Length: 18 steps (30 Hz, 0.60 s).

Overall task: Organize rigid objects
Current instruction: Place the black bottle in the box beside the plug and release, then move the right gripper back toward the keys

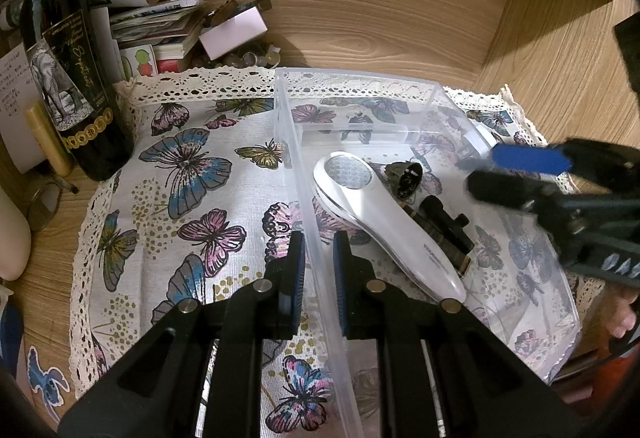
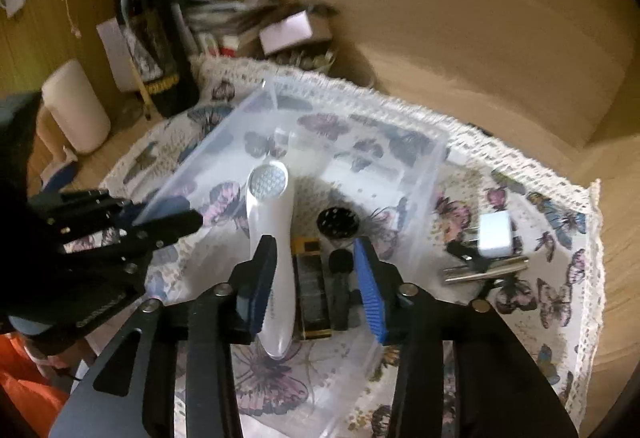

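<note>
A clear plastic bin (image 1: 286, 106) stands on a butterfly-print cloth (image 1: 180, 178). Inside it lie a white hand-held device (image 1: 376, 222), a round black cap (image 1: 406, 178), a small black cylinder (image 1: 444, 216) and a black-and-gold block (image 1: 452, 250). My left gripper (image 1: 319, 266) is shut on the bin's left wall, one finger on each side. My right gripper (image 2: 318, 278) hovers open over the bin's contents, with the white device (image 2: 272, 238) and the black-and-gold block (image 2: 314, 286) below its gap and nothing pressed by its pads. In the left wrist view the right gripper (image 1: 484, 170) comes in from the right.
A white charger plug (image 2: 494, 236) and a silvery metal bar (image 2: 484, 270) lie on the cloth right of the bin. A dark wine bottle (image 1: 76, 86), a paper and box pile (image 1: 160, 22), glasses (image 1: 46, 198) and a white cylinder (image 2: 76, 106) crowd the left. Wooden walls enclose the back and right.
</note>
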Each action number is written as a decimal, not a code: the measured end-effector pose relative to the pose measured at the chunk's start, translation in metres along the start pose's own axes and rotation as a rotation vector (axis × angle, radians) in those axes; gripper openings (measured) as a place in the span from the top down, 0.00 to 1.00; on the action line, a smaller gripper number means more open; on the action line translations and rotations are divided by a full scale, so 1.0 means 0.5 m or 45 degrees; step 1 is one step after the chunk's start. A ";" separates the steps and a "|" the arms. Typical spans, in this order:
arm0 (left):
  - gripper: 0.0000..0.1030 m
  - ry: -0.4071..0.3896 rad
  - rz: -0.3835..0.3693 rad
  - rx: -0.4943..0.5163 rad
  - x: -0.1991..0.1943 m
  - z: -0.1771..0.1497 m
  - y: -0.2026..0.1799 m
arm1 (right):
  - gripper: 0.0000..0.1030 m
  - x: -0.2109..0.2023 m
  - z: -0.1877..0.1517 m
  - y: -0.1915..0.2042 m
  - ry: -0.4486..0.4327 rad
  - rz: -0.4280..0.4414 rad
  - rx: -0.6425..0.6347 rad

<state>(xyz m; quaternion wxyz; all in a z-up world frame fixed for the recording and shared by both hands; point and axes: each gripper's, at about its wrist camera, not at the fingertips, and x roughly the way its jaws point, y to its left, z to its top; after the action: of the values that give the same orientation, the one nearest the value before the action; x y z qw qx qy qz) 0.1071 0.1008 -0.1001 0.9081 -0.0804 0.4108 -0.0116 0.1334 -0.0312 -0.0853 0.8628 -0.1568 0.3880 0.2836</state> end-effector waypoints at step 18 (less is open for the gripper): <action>0.87 0.000 0.004 0.006 0.000 -0.001 0.000 | 0.48 -0.091 -0.050 -0.161 -0.116 -0.257 0.267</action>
<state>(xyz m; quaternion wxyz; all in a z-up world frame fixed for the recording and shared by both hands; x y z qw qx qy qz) 0.1068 0.1009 -0.1002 0.9083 -0.0778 0.4108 -0.0111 0.1437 -0.1238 -0.0629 0.9154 -0.0909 0.3581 0.1601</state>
